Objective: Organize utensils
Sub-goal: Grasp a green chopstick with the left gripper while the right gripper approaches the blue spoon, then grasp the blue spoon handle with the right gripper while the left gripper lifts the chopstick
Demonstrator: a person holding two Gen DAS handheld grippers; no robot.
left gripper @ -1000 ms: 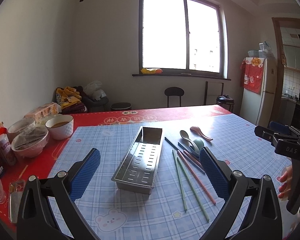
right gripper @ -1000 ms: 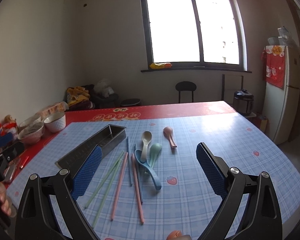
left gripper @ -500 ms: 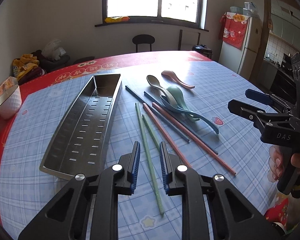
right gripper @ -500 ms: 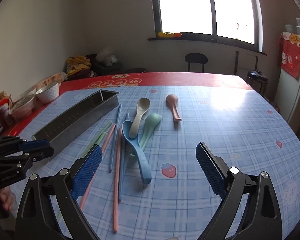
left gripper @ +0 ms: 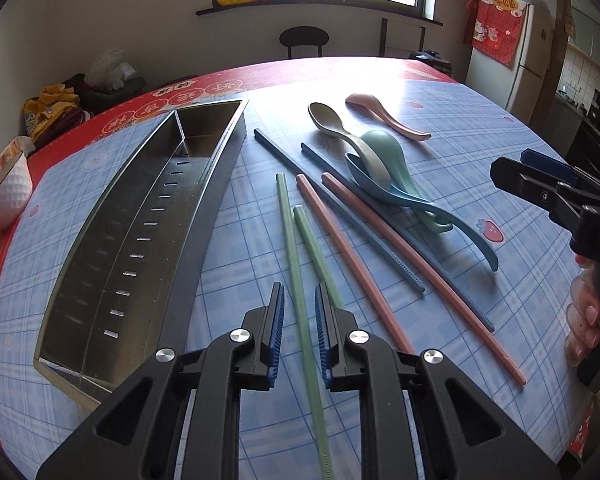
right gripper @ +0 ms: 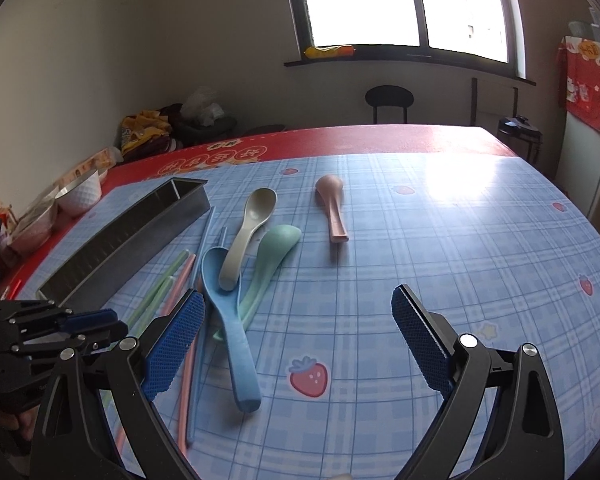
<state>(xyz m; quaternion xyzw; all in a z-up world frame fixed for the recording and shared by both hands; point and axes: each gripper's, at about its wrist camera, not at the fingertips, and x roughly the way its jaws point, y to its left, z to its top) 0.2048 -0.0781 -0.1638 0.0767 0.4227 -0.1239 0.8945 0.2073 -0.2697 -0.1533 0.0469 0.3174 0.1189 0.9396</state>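
So the left tongs point(left gripper: 300, 312) are hovering low over the blue plaid tabletop point(left gripper: 480, 152), jaws nearly together and closing in, with the longer pale green chopstick point(left gripper: 296, 280) running right through the gap between the blue pads. Can't see the pads actually pressing on it yet, there's daylight on both sides. The second green chopstick point(left gripper: 316, 256) lies just beside it on the right.

The long stainless steel perforated utensil tray point(left gripper: 140, 240) sits to the left of the chopsticks with nothing in it. To the right of the green ones are two pink chopsticks point(left gripper: 352, 264) and two dark blue chopsticks point(left gripper: 340, 216), all fanned out loose on the cloth.

Spoons are in a little pile: the blue plastic spoon point(right gripper: 228, 320) with the beige spoon point(right gripper: 248, 232) resting its handle in the blue one's bowl, and the mint green spoon point(right gripper: 272, 256) tucked alongside, touching. The pink spoon point(right gripper: 332, 208) lies off on its own, bowl facing down, further back.

The right tongs point(right gripper: 296, 340) are spread wide, holding nothing, hanging over the tabletop with the blue spoon's handle just inside the left pad. A white bowl point(right gripper: 80, 196) sits at the far left edge on the red part.
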